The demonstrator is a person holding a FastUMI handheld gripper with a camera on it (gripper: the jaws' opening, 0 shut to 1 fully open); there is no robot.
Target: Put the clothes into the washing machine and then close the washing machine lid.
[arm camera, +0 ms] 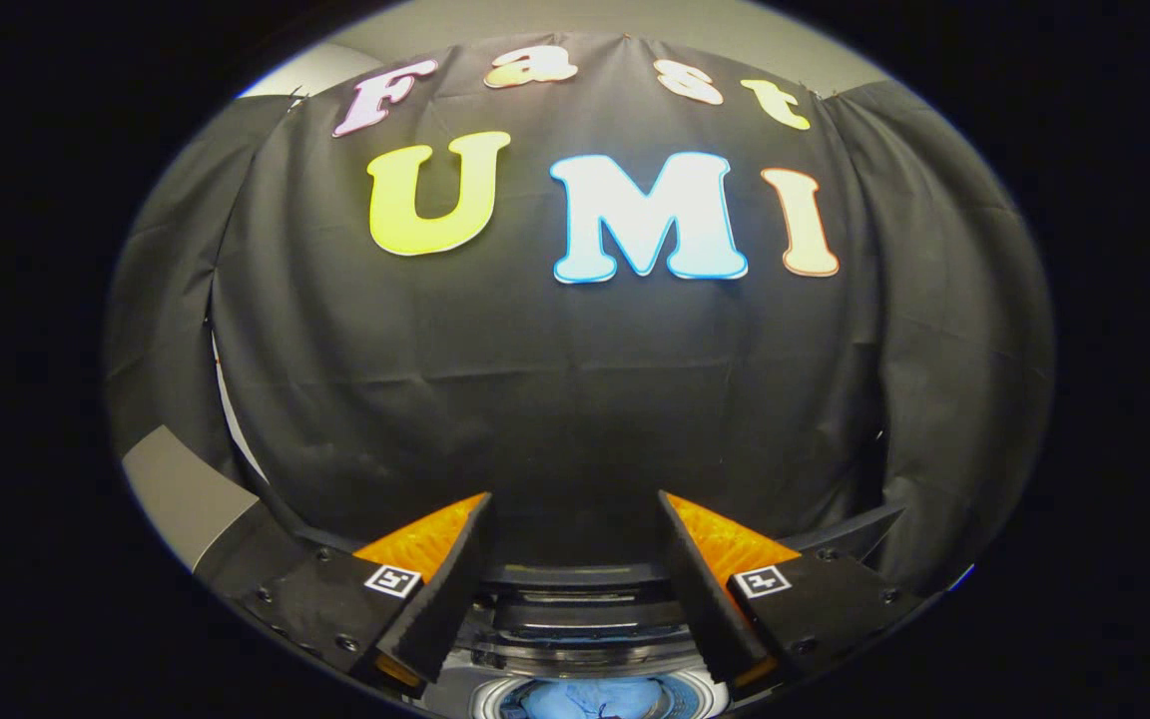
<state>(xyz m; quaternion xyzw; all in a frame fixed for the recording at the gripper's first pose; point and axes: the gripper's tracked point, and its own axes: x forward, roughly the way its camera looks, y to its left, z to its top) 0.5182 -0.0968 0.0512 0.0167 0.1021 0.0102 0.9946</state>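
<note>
Washing machine [590,639] sits low, directly under and between the two fingers of the tool [575,529]. Its round drum opening [590,699] shows at the very bottom, ringed by a pale rim, with something bluish inside [575,699]. Probably clothes, but too cropped and small to tell for sure. Above the opening, a dark glossy band with reflections runs across between the fingers. It looks like the raised lid [575,609] or the back panel of the machine; cannot tell which.

Tool fingers are spread wide apart, nothing between them, nothing touched. Left finger [435,584] and right finger [710,589] both have black inner faces and orange outer faces. Each carries a small square black-and-white marker on its black base. The fingertips point upward toward the wall, well above the drum opening. So the machine lies below and behind the tips, not ahead of them.

Beyond the fingers, black cloth wall [575,399] hangs in folds across the whole background. More black drapes hang at the left side and right side. A grey slab edge [176,489] shows off to the left, beside the left finger's base. Pale ceiling strip [575,20] shows above the cloth.
</note>
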